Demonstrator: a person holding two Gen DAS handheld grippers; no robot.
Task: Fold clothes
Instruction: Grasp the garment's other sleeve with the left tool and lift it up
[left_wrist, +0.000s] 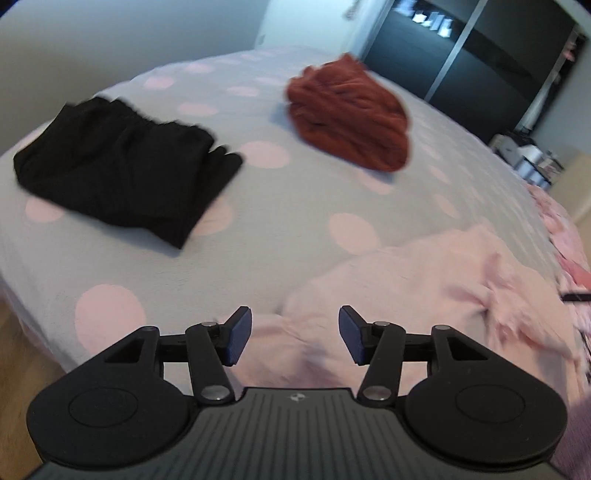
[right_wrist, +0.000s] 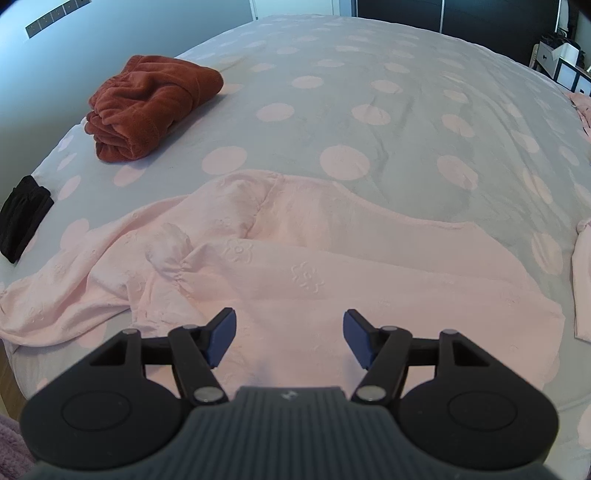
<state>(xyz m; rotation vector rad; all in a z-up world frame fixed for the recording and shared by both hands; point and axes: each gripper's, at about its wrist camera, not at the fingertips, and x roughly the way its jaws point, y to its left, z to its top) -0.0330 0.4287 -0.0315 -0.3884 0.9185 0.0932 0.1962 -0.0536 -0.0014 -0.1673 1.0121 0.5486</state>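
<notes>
A pale pink embossed garment (right_wrist: 280, 266) lies spread and rumpled on the near part of the bed; it also shows in the left wrist view (left_wrist: 424, 280). My right gripper (right_wrist: 289, 338) is open and empty, just above its near edge. My left gripper (left_wrist: 295, 334) is open and empty, above the garment's left end. A folded black garment (left_wrist: 122, 166) lies at the left of the bed, also seen in the right wrist view (right_wrist: 22, 218). A folded rust-red garment (left_wrist: 351, 114) lies further back, also in the right wrist view (right_wrist: 151, 103).
The bed has a grey cover with pink dots (right_wrist: 369, 110). Another pink cloth (right_wrist: 583, 280) lies at the right edge. A dark wardrobe (left_wrist: 480, 48) and storage boxes (left_wrist: 532, 162) stand beyond the bed. Wooden floor (left_wrist: 22, 362) shows at lower left.
</notes>
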